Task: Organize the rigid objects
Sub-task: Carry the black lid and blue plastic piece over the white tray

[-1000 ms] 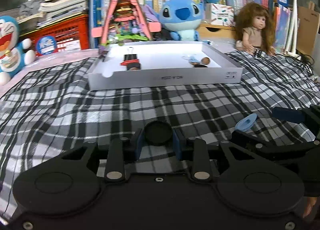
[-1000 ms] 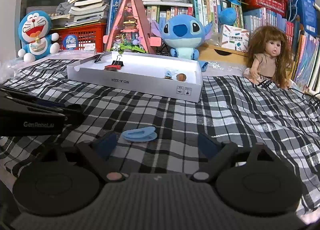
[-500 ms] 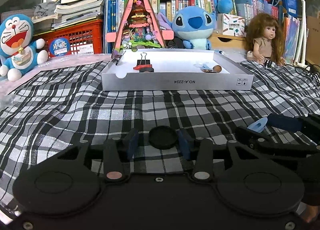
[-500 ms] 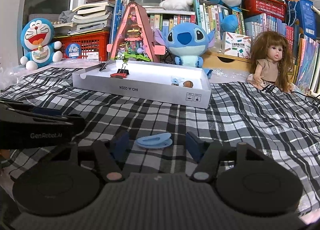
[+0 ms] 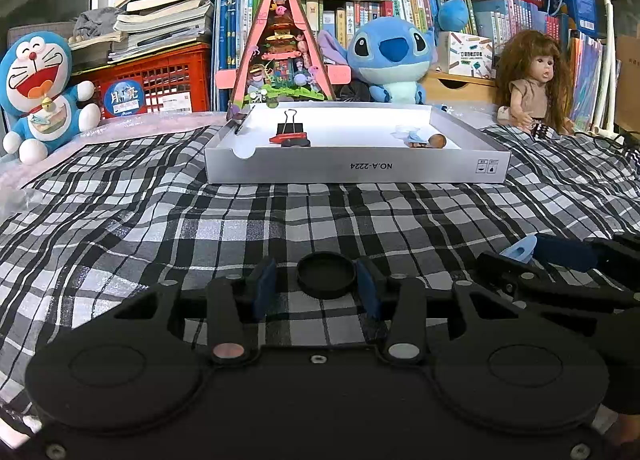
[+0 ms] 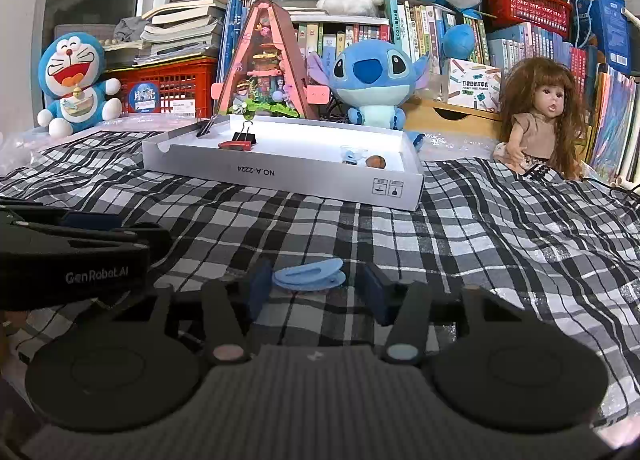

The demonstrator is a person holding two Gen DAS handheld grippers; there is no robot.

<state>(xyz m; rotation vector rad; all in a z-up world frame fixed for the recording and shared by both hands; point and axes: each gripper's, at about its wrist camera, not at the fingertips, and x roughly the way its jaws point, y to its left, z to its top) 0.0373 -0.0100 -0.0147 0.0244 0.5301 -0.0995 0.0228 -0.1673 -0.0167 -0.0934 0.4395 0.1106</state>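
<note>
A round black cap (image 5: 326, 274) lies on the plaid cloth between the pads of my left gripper (image 5: 316, 290); the jaws stand close on both sides but small gaps show. A light blue plastic clip (image 6: 308, 274) lies on the cloth between the pads of my right gripper (image 6: 314, 292), whose jaws stand apart with a gap on its right. The clip also shows in the left wrist view (image 5: 520, 248). A white shallow box (image 5: 356, 170) stands farther back, holding a black binder clip (image 5: 290, 128), a red piece and small items at the right (image 5: 424, 139).
Plush toys, a doll (image 5: 534, 84), a pink triangular model house (image 5: 280, 52), a red crate and books line the back. The left gripper's body (image 6: 72, 260) lies close to the left of the right one. Plaid cloth (image 5: 160, 228) covers the surface.
Both grippers have tilted up and moved in so the box sits higher and nearer. The right jaws have narrowed around the blue clip. The black cap stays between the left pads.
</note>
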